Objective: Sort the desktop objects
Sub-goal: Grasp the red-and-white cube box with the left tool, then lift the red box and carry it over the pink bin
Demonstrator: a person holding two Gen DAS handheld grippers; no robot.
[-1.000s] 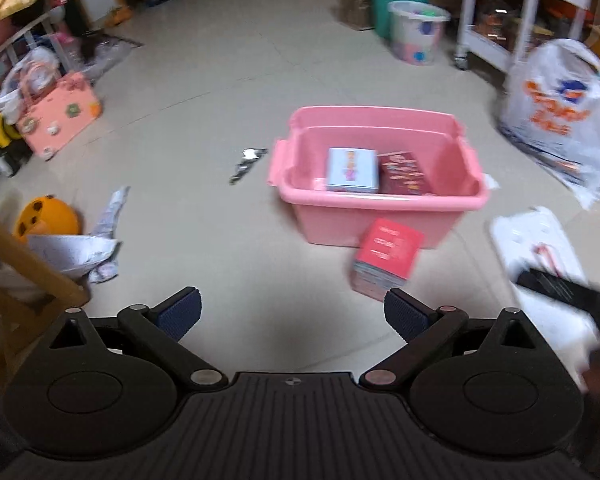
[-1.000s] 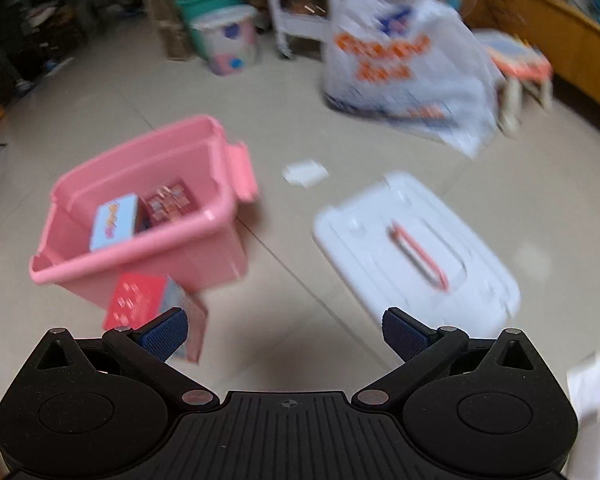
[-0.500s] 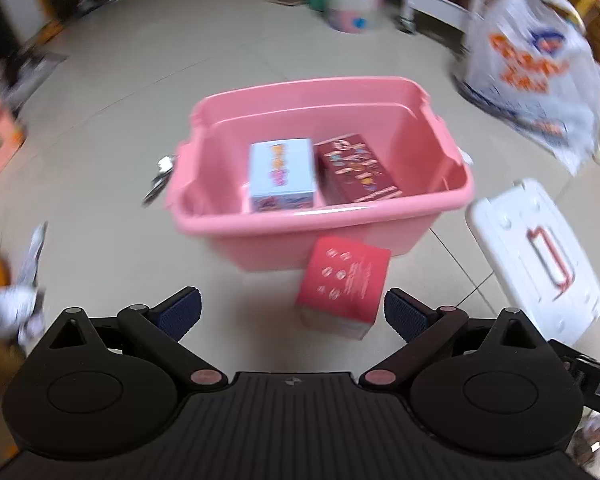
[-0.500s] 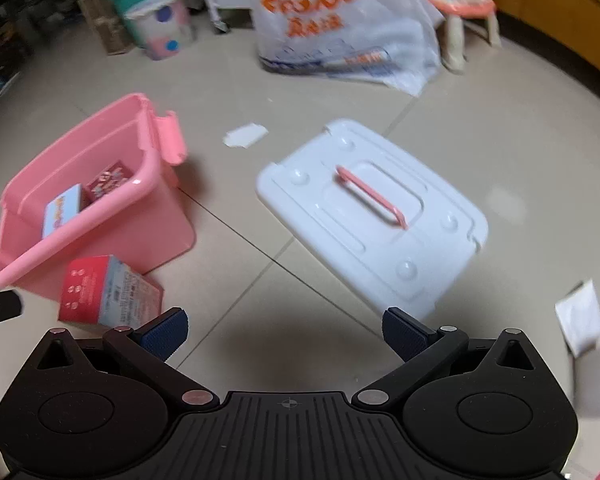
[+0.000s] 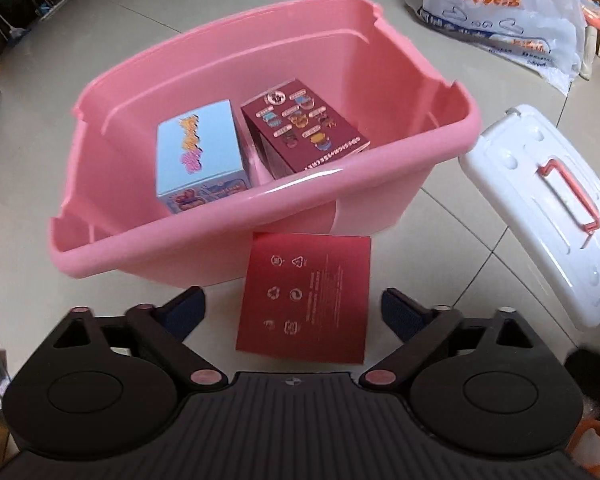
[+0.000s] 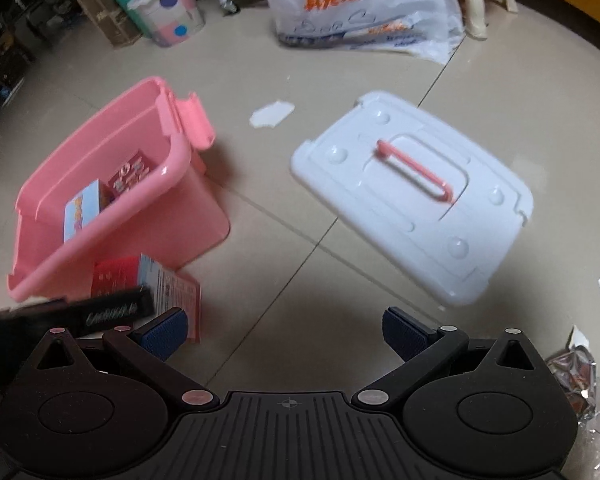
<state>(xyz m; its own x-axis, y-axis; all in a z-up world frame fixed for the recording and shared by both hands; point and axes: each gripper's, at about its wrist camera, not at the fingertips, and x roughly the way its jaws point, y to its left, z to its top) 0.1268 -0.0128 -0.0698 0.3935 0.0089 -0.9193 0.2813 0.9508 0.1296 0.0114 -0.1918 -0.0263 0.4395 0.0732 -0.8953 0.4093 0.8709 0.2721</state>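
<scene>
A red box [image 5: 305, 295] stands on the floor against the front wall of a pink bin [image 5: 188, 248]. Inside the bin lie a light blue box [image 5: 198, 152] and a dark red box [image 5: 300, 126]. My left gripper [image 5: 294, 312] is open, its fingers on either side of the red box, just above it. My right gripper [image 6: 286, 330] is open and empty over bare floor. In the right wrist view the bin [image 6: 204, 216] sits at left, the red box [image 6: 140, 276] in front of it, partly hidden by the left gripper's body.
The bin's white lid [image 6: 412, 204] with a pink handle lies on the floor to the right of the bin; it also shows in the left wrist view [image 5: 540, 208]. A white plastic bag [image 6: 360, 4] sits behind. Scraps of paper [image 6: 270, 114] lie on the tiles.
My left gripper has moved forward and down onto the red box, which now sits between its open fingers. My right gripper has drifted nearer the floor, toward the lid.
</scene>
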